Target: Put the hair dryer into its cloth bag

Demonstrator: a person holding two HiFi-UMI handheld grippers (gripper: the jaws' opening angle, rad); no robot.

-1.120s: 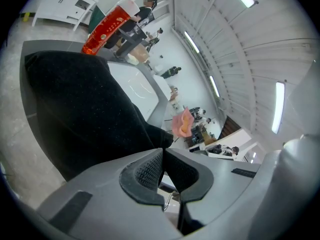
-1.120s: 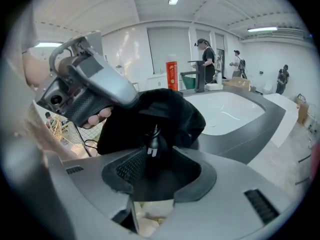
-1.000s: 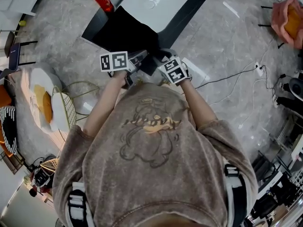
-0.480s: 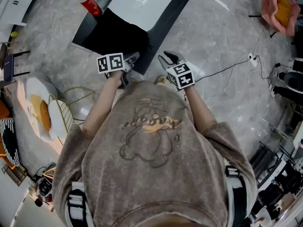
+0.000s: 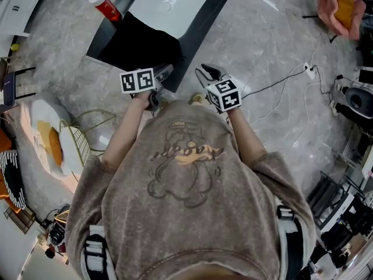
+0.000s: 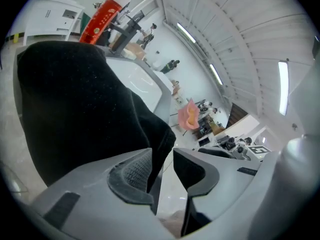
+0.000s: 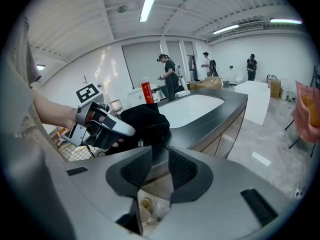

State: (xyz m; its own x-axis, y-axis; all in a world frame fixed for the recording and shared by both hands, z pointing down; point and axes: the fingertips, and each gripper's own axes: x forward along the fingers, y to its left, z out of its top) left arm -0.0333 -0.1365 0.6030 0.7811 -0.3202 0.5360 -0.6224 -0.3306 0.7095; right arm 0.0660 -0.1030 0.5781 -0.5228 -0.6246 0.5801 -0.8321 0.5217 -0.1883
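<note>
Left tongs have just been opening and now stand apart, with a corner of the black cloth bag hanging in the gap, close by one pad (not pinched, as far as I can see). Right tongs have just been closing yet show a narrow gap. They hold nothing and hover just off the dark worktop. I see the bag lying on that worktop's near corner, a red can beyond it.
</note>
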